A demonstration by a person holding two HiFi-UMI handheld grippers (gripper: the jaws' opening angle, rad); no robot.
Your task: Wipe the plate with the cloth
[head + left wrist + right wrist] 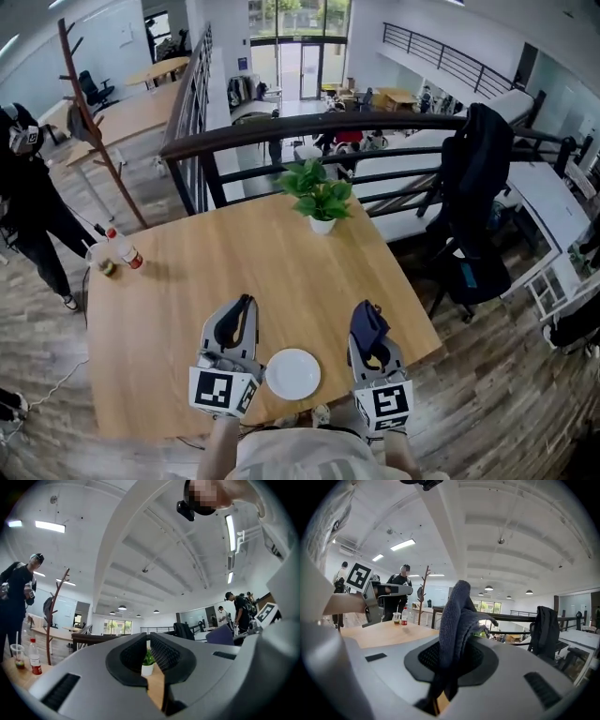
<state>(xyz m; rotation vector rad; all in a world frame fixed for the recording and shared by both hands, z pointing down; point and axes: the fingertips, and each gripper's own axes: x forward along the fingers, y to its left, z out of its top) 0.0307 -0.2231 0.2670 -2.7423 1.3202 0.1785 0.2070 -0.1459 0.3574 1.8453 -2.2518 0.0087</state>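
The white plate (292,373) lies on the tabletop (234,262) near its front edge, between the two tongs and close to the person. The right tongs (368,314) are closed on the dark blue cloth (457,620), which stands up out of the jaws in a bunch, so a loose part is free for rubbing. The left tongs (148,645) are pressed together and hold nothing; they hover beside the plate, probably to steady it. Neither touches the plate, so I judge the wiping is not yet begun.
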